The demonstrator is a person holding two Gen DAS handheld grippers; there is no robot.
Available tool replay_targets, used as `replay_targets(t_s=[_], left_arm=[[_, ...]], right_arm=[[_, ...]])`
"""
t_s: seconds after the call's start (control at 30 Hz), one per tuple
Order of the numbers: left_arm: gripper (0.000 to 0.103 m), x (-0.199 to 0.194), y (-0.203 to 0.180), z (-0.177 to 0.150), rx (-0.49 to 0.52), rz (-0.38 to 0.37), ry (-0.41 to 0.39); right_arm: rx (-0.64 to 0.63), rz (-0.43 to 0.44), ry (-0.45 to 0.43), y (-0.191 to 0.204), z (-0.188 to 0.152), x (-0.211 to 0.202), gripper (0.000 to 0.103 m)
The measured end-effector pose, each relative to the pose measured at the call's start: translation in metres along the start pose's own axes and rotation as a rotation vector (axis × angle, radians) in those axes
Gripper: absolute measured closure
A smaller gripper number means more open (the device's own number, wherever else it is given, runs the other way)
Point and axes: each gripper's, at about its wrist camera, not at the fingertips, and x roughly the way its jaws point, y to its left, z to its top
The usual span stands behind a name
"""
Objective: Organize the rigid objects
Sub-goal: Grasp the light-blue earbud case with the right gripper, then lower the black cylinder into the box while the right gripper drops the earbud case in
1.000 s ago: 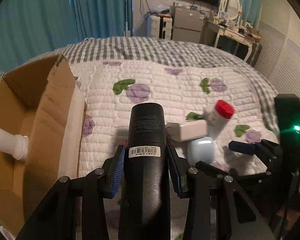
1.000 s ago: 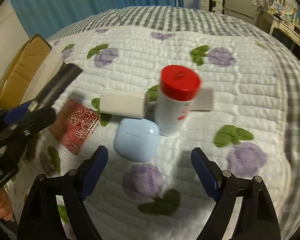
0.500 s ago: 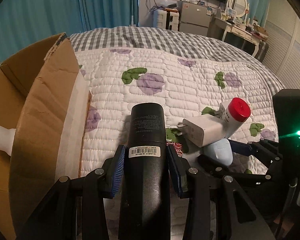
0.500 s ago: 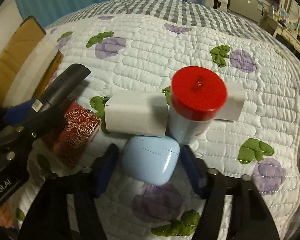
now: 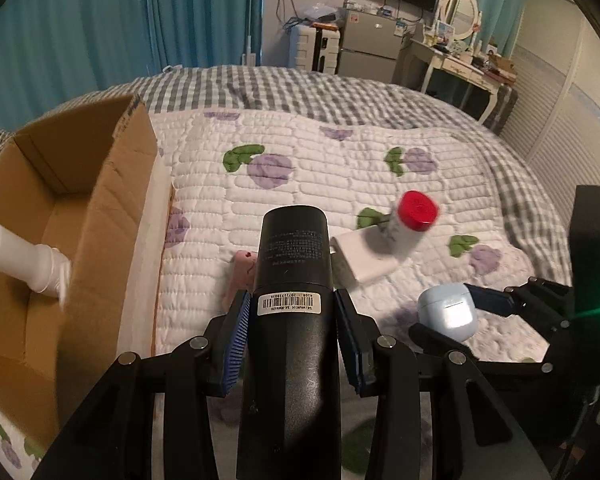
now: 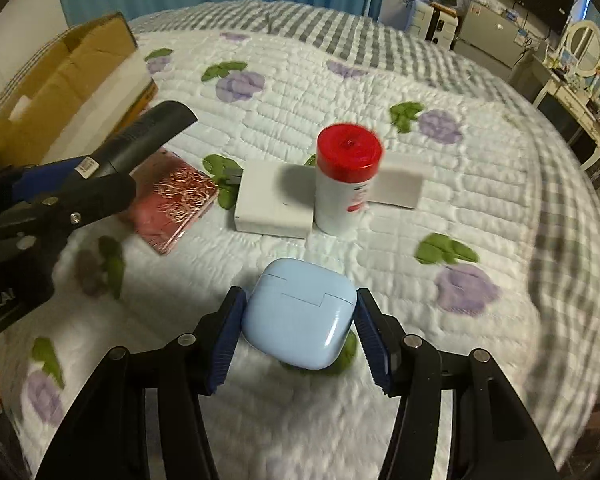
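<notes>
Left wrist cam sits low behind its tongs (image 5: 290, 332), looking across the bed (image 5: 300, 168) toward the far dresser, cardboard box (image 5: 72, 216) close on its left. Right wrist cam looks down steeper and closer at the quilt. Both catch the red-capped bottle (image 6: 346, 176), white block (image 6: 274, 200) and blue case (image 6: 300, 316).
</notes>
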Motion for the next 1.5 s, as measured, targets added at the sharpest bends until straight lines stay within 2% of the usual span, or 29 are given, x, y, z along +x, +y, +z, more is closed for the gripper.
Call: replay_targets(t_s=[0.2, 0.4, 0.57, 0.77, 0.93, 1.1, 1.33, 1.43, 1.5], left_arm=[[0.062, -0.045, -0.005, 0.003, -0.004, -0.033, -0.054], [0.062, -0.098, 0.001, 0.013, -0.008, -0.065, -0.123], [0.062, -0.137, 0.022, 0.023, -0.013, -0.060, -0.182], [0.062, -0.161, 0.063, 0.035, -0.024, -0.021, -0.226], [0.061, -0.162, 0.105, 0.040, -0.045, 0.015, -0.246], [0.061, -0.150, 0.151, 0.043, -0.079, 0.044, -0.251], [0.061, -0.113, 0.212, 0.043, -0.143, 0.066, -0.232], [0.061, -0.101, 0.221, 0.037, -0.147, 0.082, -0.230], [0.061, -0.087, 0.226, 0.034, -0.140, 0.068, -0.208]], right_arm=[[-0.007, -0.040, -0.051, 0.000, -0.007, -0.058, 0.048], [-0.030, -0.083, -0.121, 0.016, 0.003, -0.124, 0.048], [-0.050, -0.085, -0.187, 0.039, 0.019, -0.168, 0.048], [-0.083, -0.055, -0.249, 0.082, 0.043, -0.196, 0.048], [-0.110, -0.006, -0.281, 0.122, 0.069, -0.196, 0.048], [-0.131, 0.043, -0.290, 0.160, 0.097, -0.178, 0.048], [-0.150, 0.082, -0.262, 0.195, 0.128, -0.129, 0.048], [-0.156, 0.082, -0.247, 0.205, 0.137, -0.104, 0.048], [-0.166, 0.076, -0.232, 0.210, 0.140, -0.086, 0.048]])
